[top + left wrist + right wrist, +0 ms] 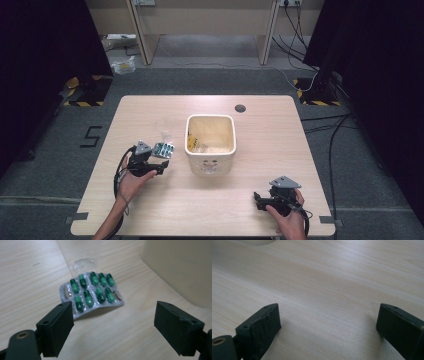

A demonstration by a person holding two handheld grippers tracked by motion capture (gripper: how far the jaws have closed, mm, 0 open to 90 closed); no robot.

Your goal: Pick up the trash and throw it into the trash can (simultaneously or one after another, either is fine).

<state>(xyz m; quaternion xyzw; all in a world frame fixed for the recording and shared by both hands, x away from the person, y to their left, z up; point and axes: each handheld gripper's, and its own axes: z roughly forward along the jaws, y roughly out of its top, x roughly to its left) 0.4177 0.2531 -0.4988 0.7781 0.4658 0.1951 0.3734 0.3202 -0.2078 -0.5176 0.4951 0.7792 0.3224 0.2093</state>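
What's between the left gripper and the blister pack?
Only bare table. In the left gripper view the left gripper is open, and light wood runs from its jaws up to the blister pack, which lies just ahead, untouched.

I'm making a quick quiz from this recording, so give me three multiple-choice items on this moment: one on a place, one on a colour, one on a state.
1. Where does the blister pack lie?
A. On the table, left of the bin
B. Inside the bin
C. On the floor

2. What colour are its capsules?
A. Red
B. Green
C. Yellow

3. How do the jaws of the left gripper stand?
A. Shut on the pack
B. Shut on nothing
C. Open, short of the pack

Answers:
1 A: the high view shows it on the table beside the cream bin.
2 B: the left gripper view shows green capsules in silver foil.
3 C: both jaws stand wide apart with bare wood between.
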